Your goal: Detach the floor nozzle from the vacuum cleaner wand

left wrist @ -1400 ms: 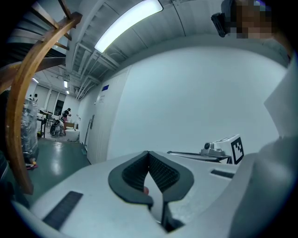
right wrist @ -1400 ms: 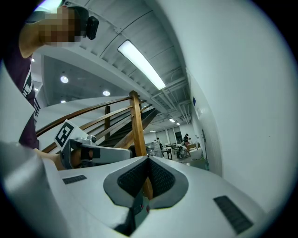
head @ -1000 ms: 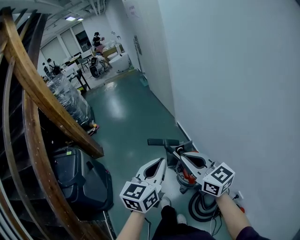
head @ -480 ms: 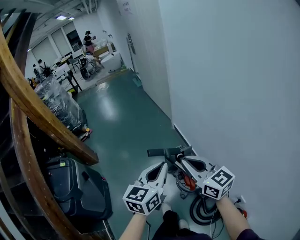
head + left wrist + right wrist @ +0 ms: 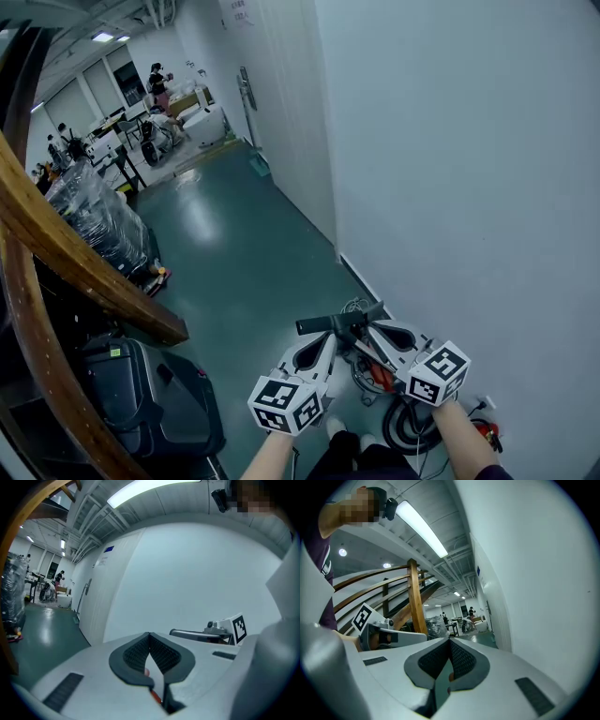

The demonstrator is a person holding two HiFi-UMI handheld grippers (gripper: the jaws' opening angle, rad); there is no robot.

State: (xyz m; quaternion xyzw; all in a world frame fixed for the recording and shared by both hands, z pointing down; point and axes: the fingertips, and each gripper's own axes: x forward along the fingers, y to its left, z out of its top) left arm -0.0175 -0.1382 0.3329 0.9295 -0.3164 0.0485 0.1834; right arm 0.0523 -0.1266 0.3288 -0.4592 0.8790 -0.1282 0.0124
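A glossy green floor [image 5: 244, 253] runs along a plain white wall [image 5: 450, 159] toward a bright room at the far end, where a person [image 5: 157, 81] stands. On the left side, a curved wooden handrail [image 5: 89, 277] passes above a black case [image 5: 141, 398]. Further back stands a stack wrapped in clear plastic [image 5: 94, 216].
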